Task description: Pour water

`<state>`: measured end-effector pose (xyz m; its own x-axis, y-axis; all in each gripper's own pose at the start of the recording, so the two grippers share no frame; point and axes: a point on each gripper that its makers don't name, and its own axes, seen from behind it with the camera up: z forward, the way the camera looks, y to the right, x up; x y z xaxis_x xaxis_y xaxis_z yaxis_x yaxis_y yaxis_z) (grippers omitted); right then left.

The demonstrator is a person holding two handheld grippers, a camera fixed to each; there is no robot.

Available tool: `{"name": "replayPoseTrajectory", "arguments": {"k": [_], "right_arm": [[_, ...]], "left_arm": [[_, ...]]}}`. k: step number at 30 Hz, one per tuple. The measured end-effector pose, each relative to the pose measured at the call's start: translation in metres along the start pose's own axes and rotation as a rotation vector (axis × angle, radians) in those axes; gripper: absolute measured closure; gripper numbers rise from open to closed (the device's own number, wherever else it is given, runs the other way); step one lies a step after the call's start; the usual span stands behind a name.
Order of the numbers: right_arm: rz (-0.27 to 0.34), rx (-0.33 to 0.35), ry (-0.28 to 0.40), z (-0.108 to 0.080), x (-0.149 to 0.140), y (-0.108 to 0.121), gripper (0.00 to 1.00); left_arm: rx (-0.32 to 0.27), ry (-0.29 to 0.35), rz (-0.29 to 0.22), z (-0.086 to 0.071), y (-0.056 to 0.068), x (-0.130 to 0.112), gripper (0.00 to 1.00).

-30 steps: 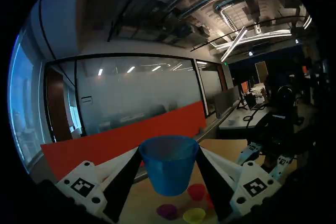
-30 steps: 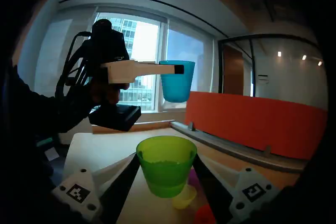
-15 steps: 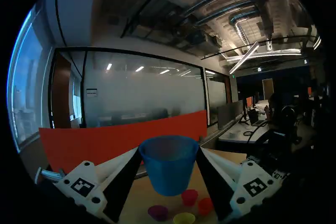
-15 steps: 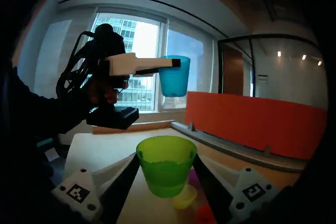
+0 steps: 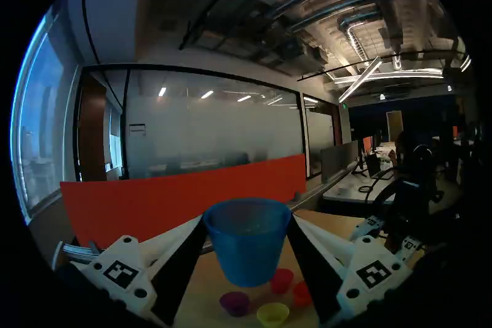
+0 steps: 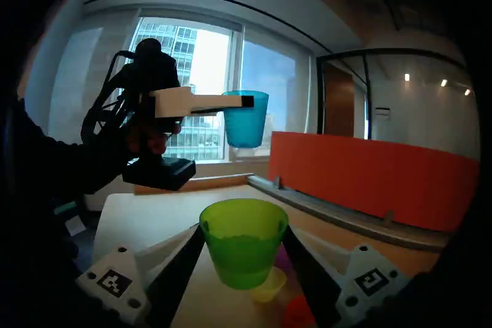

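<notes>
In the left gripper view my left gripper (image 5: 247,243) is shut on a blue cup (image 5: 247,240), held upright above the table. In the right gripper view my right gripper (image 6: 244,253) is shut on a green cup (image 6: 244,242), also upright, with something green in its lower part. Farther off in that view the left gripper (image 6: 237,101) with the blue cup (image 6: 245,119) is raised up and to the left, held by a dark-sleeved hand (image 6: 147,137).
Small purple (image 5: 234,303), yellow (image 5: 273,314) and red (image 5: 281,280) cups stand on the wooden table (image 6: 147,220) below. An orange divider (image 6: 375,180) runs along the table's far edge. Windows lie behind; office desks (image 5: 350,183) stretch to the right.
The left gripper with the blue cup has shifted a little left and down in the right gripper view, staying upright. The green cup has not moved.
</notes>
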<state>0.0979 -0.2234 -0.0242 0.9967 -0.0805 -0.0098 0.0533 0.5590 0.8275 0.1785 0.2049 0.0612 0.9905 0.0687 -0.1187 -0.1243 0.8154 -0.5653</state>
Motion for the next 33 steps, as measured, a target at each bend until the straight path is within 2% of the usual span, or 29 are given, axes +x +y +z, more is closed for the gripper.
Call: {"name": "replayPoseTrajectory", "arguments": {"k": [8, 17, 27, 33], "right_arm": [[0.012, -0.025, -0.009, -0.012, -0.004, 0.008, 0.1], [0.016, -0.067, -0.015, -0.028, -0.006, 0.021, 0.1], [0.022, -0.085, -0.01, -0.038, 0.0, 0.027, 0.1], [0.021, -0.083, -0.021, -0.038, -0.004, 0.025, 0.1]], "left_arm": [[0.011, -0.032, 0.018, -0.013, -0.007, -0.019, 0.12], [0.016, -0.06, 0.015, -0.023, -0.01, -0.037, 0.12], [0.008, -0.084, 0.015, -0.033, -0.005, -0.051, 0.12], [0.003, -0.124, 0.02, -0.037, -0.003, -0.068, 0.12]]}}
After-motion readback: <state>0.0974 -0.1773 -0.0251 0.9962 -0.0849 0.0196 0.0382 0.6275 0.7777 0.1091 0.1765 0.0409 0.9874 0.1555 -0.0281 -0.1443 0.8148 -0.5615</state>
